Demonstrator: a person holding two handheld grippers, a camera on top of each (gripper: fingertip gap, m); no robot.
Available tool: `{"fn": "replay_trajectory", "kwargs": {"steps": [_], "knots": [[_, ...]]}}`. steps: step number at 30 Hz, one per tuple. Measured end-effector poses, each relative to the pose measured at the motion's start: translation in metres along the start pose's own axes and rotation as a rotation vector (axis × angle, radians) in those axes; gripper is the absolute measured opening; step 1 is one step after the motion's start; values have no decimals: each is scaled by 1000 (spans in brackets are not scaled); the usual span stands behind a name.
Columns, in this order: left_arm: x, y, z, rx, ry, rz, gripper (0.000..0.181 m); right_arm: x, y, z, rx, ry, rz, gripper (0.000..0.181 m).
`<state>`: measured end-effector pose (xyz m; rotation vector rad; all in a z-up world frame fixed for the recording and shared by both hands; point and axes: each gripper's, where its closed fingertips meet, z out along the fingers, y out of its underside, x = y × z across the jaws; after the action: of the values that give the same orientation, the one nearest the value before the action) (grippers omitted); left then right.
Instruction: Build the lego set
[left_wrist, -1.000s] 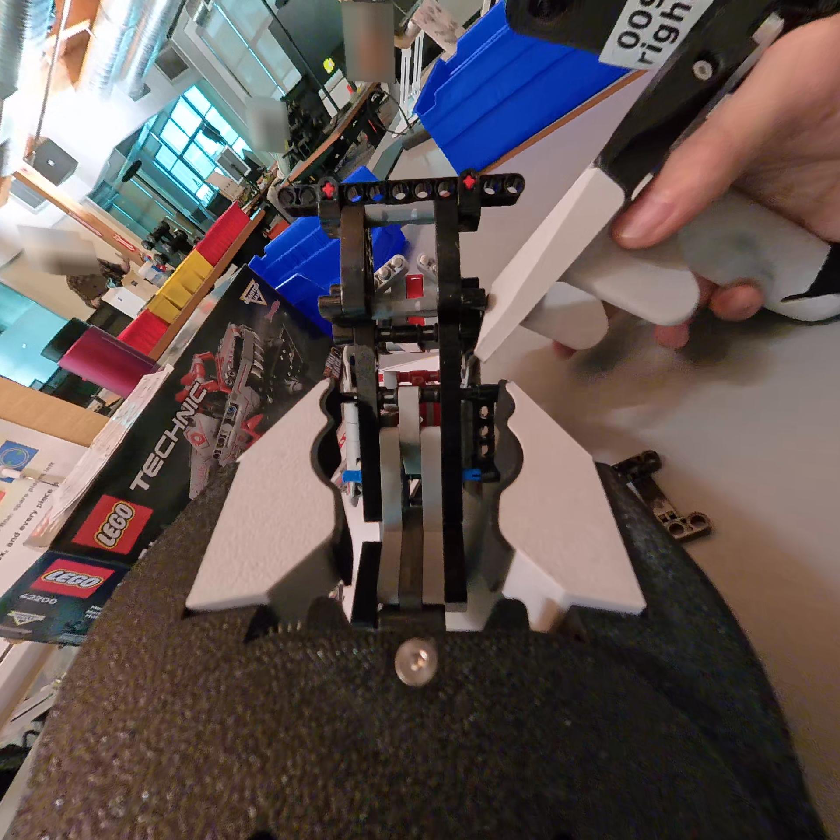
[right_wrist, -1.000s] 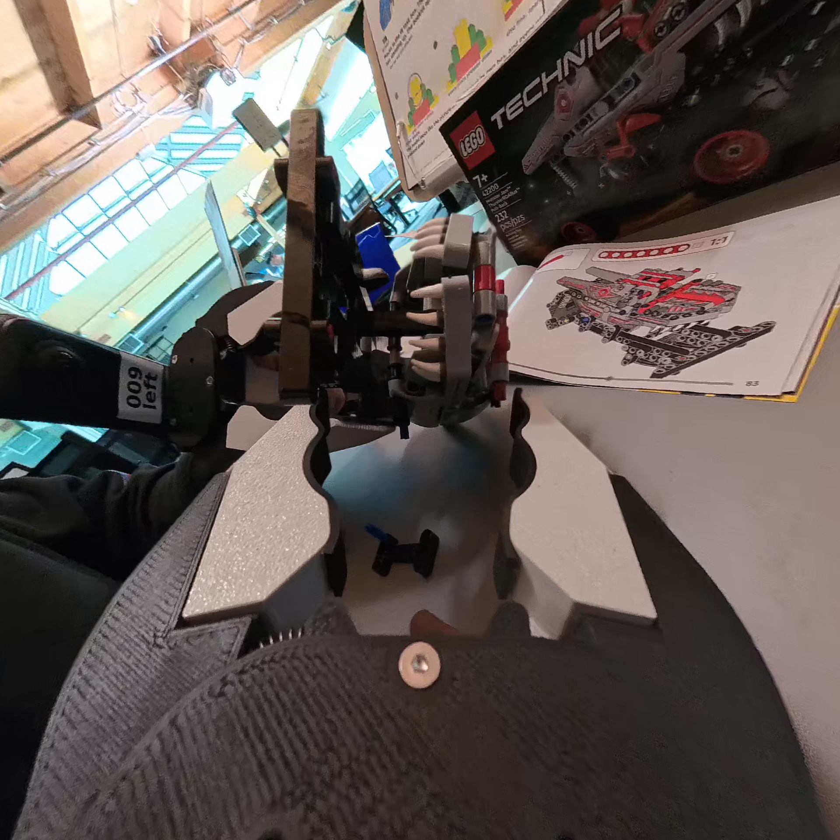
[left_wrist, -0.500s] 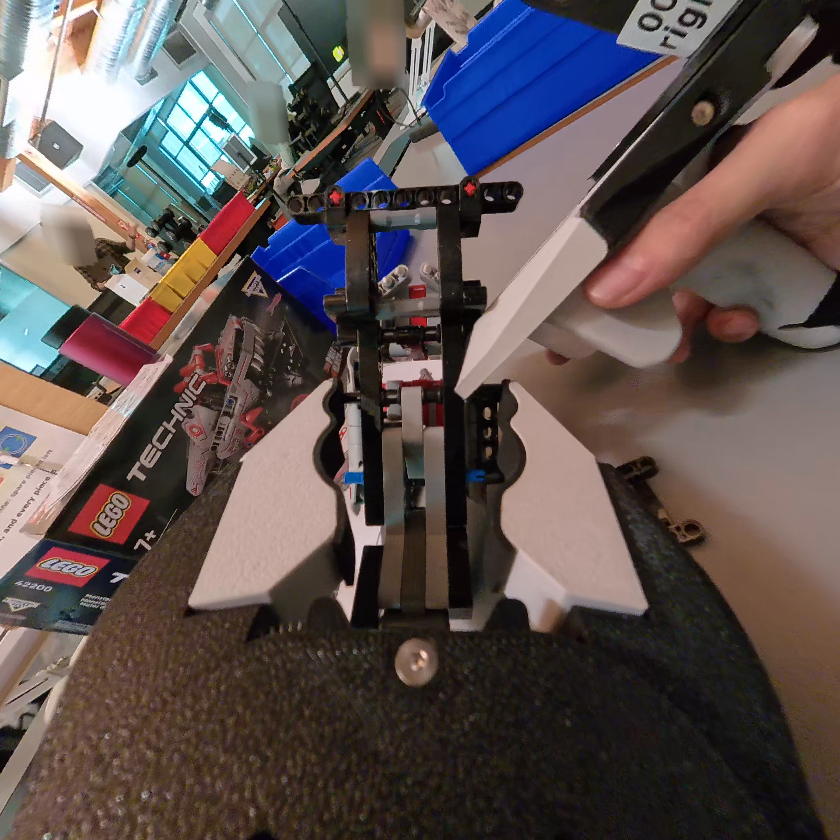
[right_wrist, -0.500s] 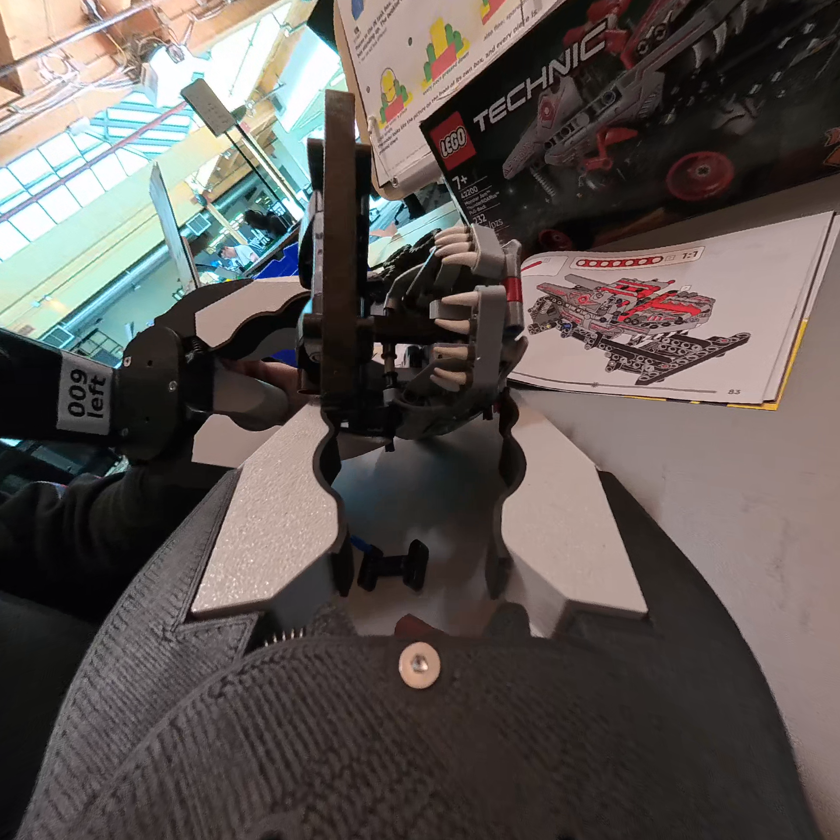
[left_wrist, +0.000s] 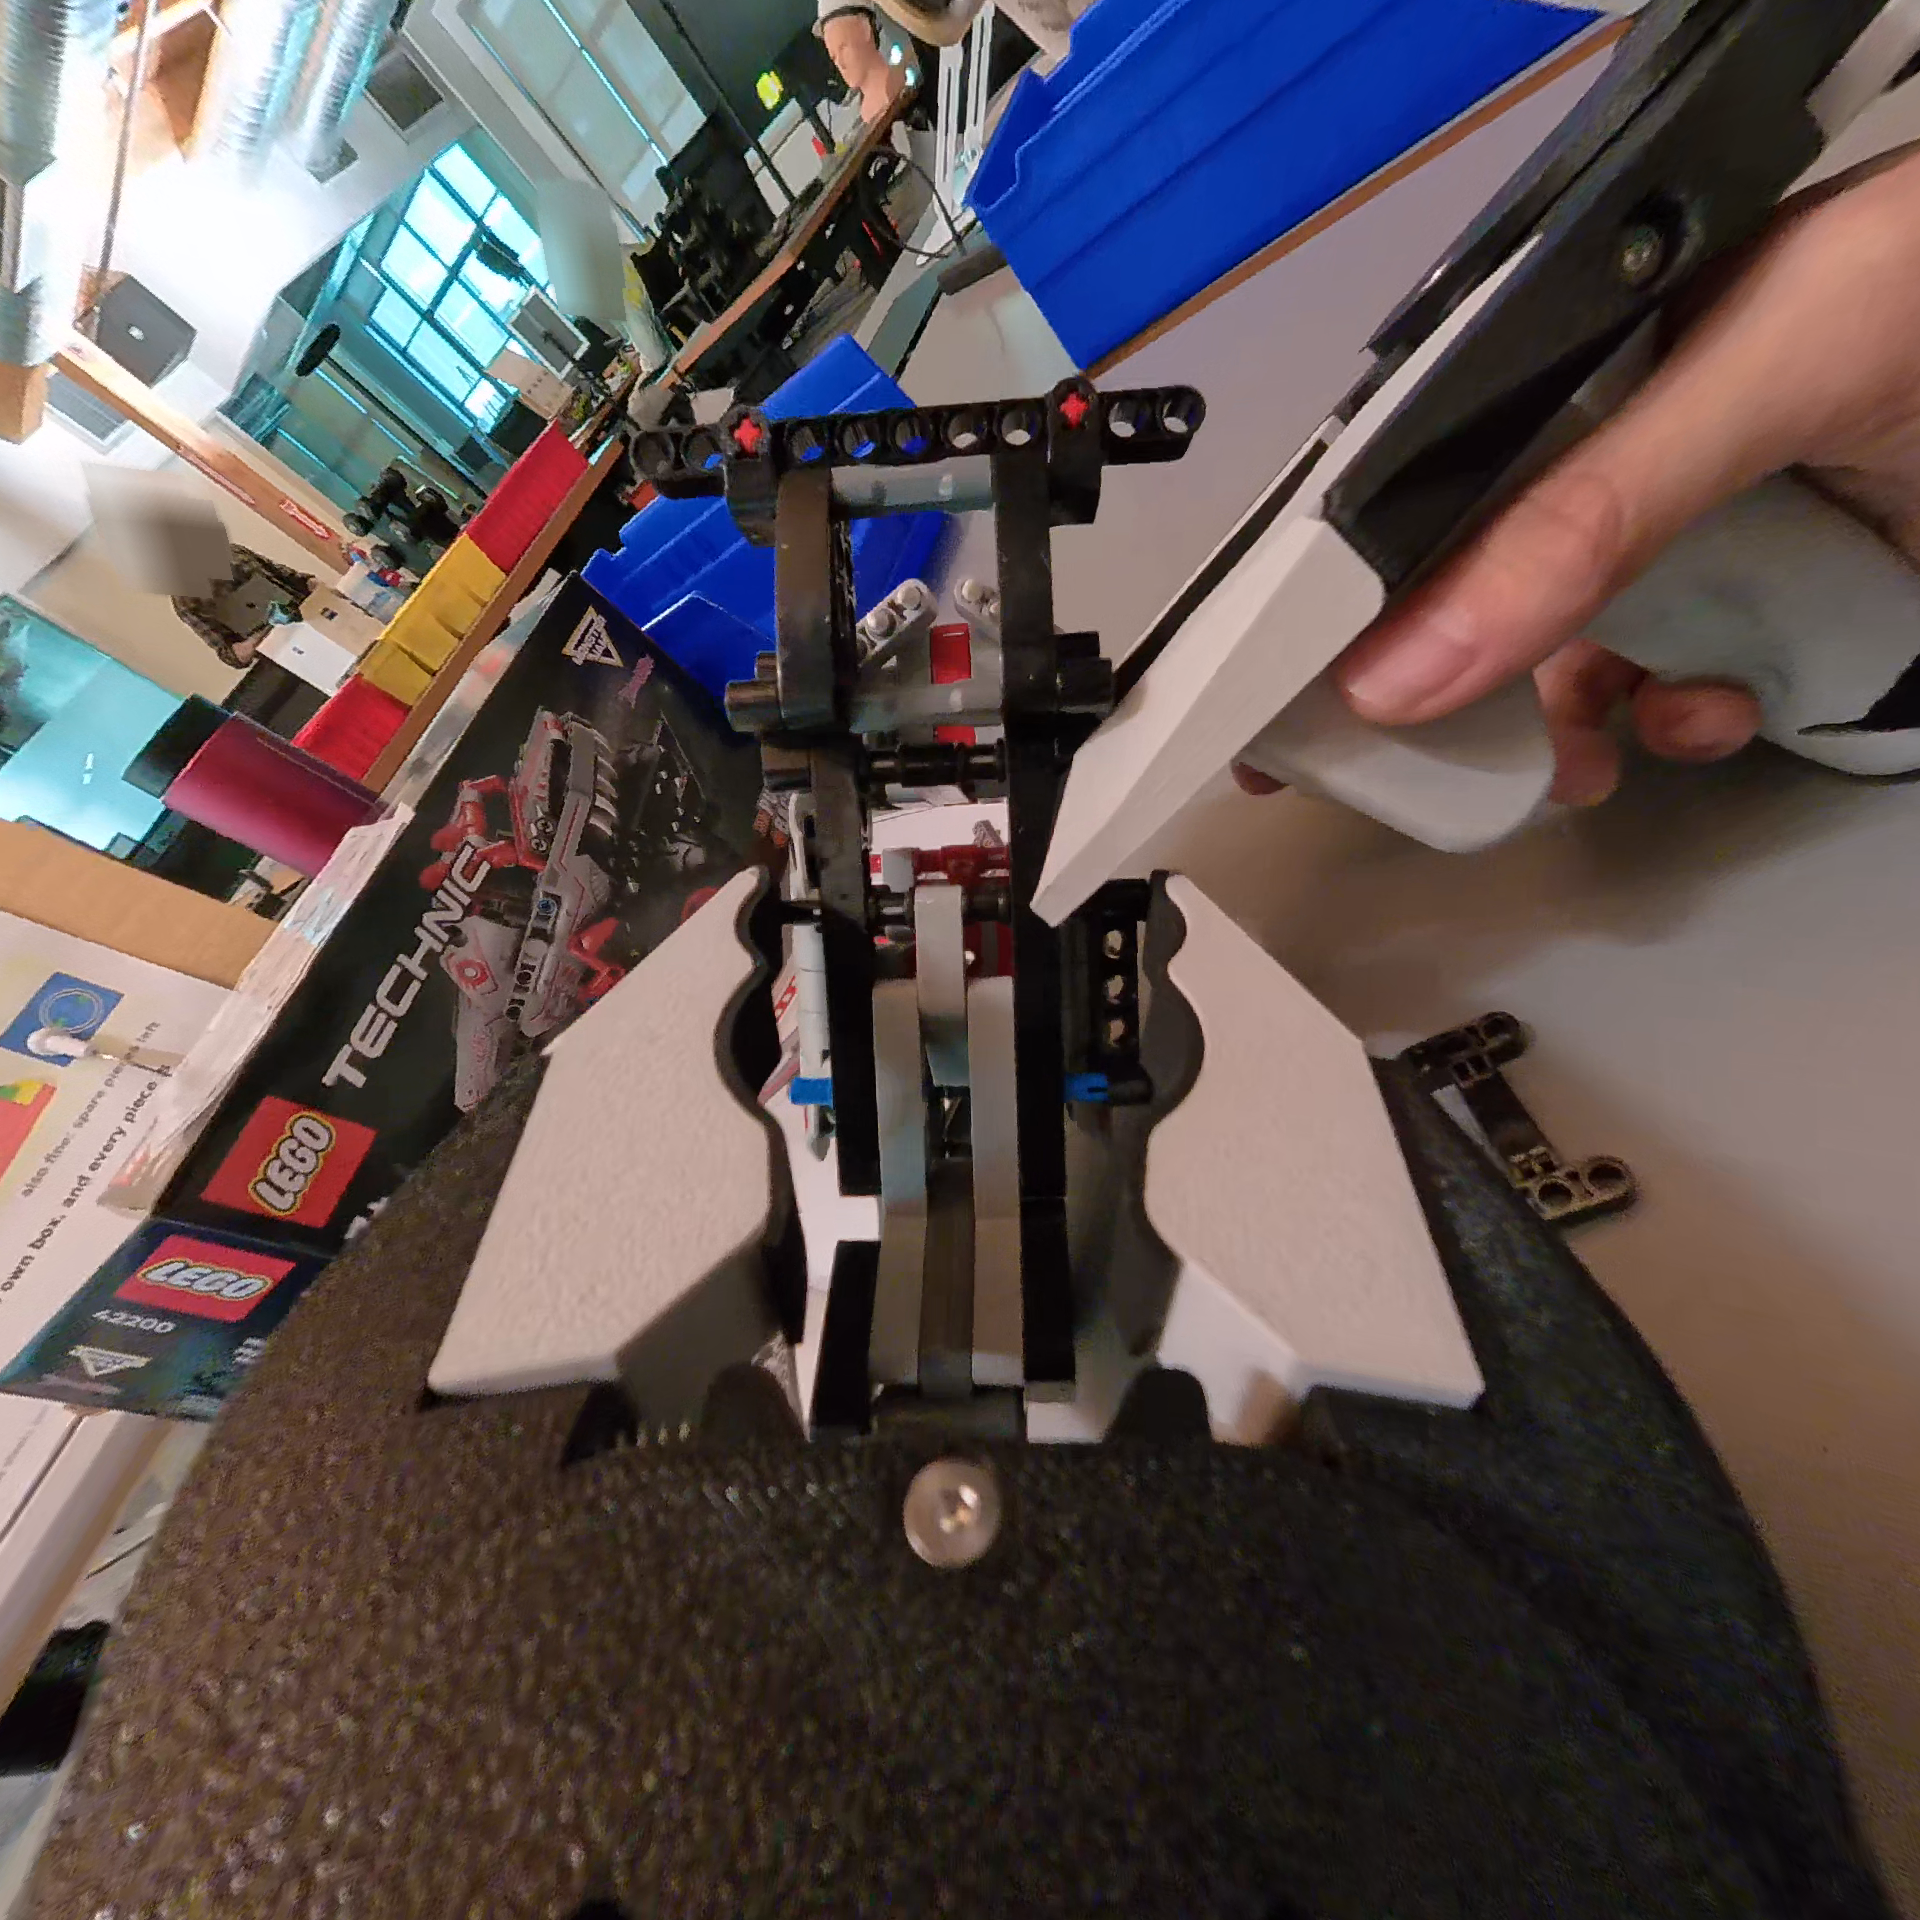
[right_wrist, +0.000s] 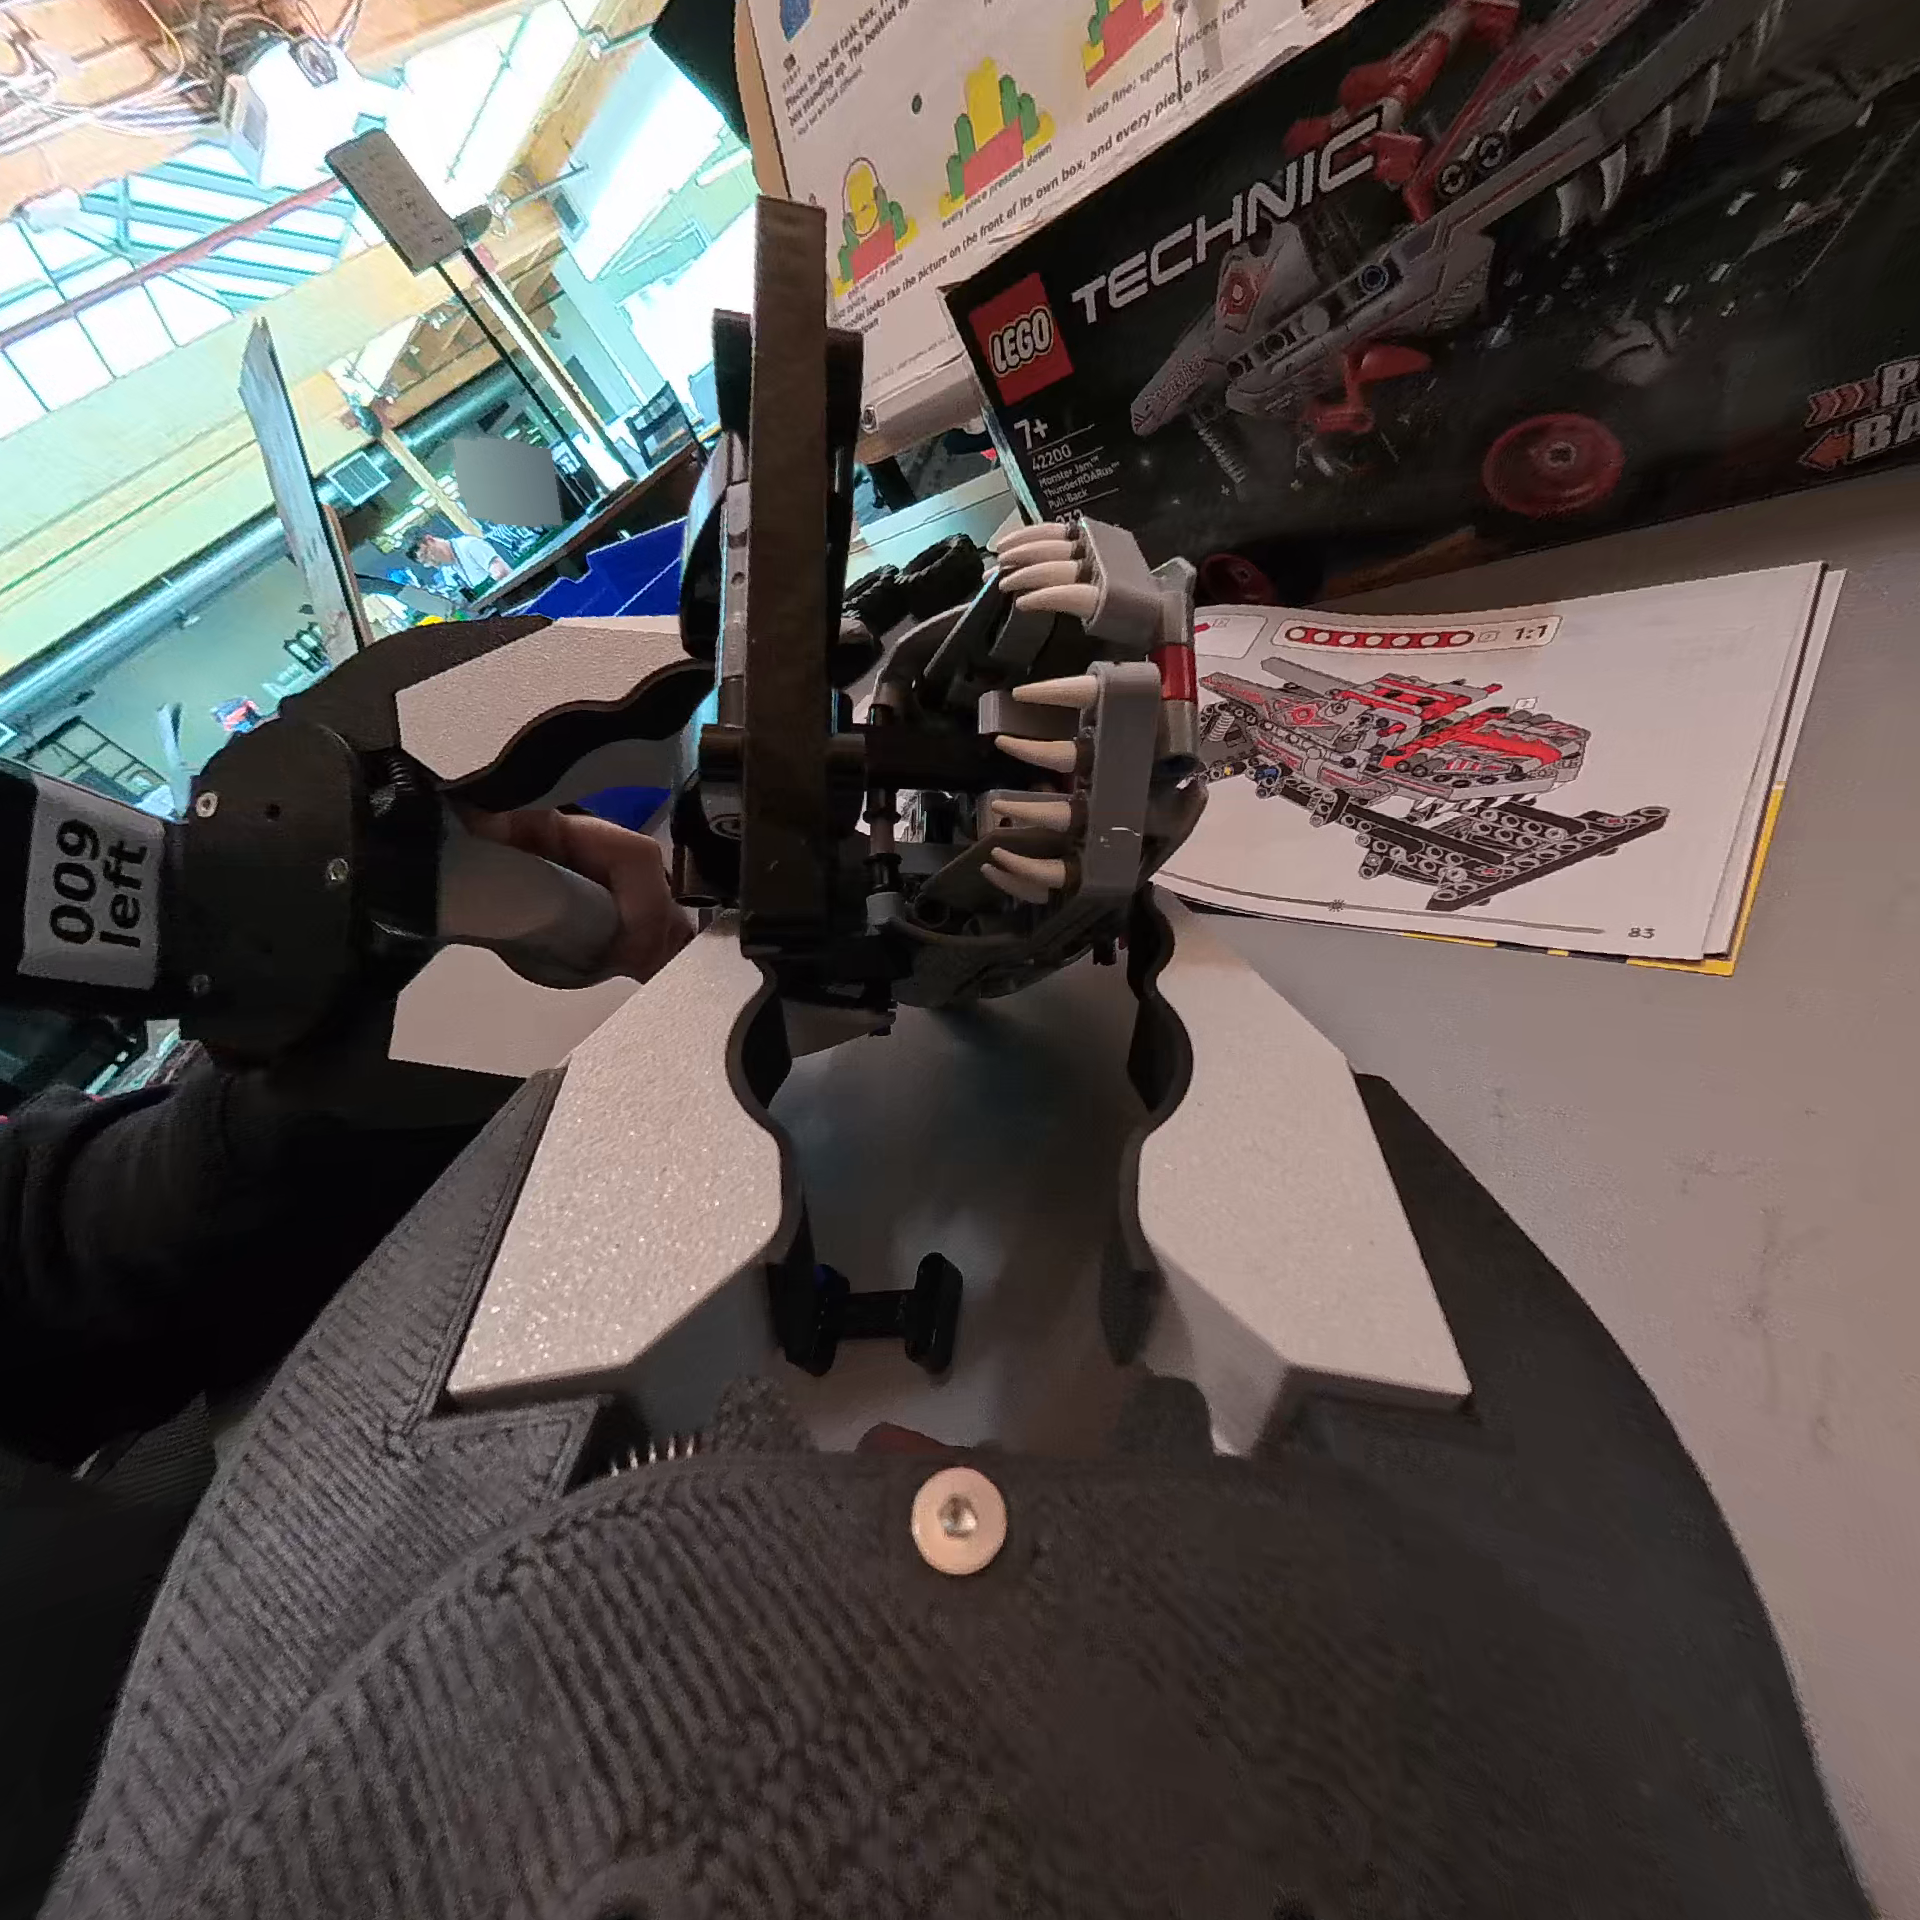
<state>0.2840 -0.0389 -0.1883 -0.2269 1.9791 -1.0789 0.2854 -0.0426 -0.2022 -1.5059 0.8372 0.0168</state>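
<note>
My left gripper is shut on the half-built lego model, a black beam frame with grey and red parts, and holds it above the table. The model shows grey toothed jaws in the right wrist view. My right gripper is open, with its tips at the model's lower end. One of its fingers touches the model's right black beam. A small black connector piece sits low between the right gripper's fingers, against the left one. How it is held is unclear.
The lego box stands at the left, also seen behind the model. An open instruction booklet lies on the grey table. A loose black piece lies at the right. Blue bins stand at the back. Only a small space, under 4 cm, lies between the two pairs of fingers. The small black connector piece is about 8 cm from my left fingertips. Seen from the left wrist view as well.
My right gripper has moved in toward the model. Its finger tip has slid down the right beam to just above my left gripper's fingertips. The left gripper's hold is unchanged.
</note>
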Motion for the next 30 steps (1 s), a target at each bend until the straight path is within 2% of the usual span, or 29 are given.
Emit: {"fn": "replay_trajectory", "kwargs": {"steps": [7, 10, 12, 22, 23, 30], "knots": [[-2, 0, 1, -29, -22, 39, 70, -2, -1, 0, 3, -2, -19, 65], [-5, 3, 2, -52, -33, 19, 80, -4, -1, 1, 3, -3, -39, 65], [-2, 3, 2, -54, -11, 3, 72, -4, -1, 1, 7, -1, -44, 64], [-3, 4, 1, -69, -33, 42, 70, -5, -2, 1, 7, 15, -87, 65], [-4, 4, 0, -60, -38, 40, 64, -5, -2, 1, 6, 13, -89, 65], [-5, 4, 1, -49, -11, 5, 64, -8, -2, -1, -2, -71, -34, 68]]}}
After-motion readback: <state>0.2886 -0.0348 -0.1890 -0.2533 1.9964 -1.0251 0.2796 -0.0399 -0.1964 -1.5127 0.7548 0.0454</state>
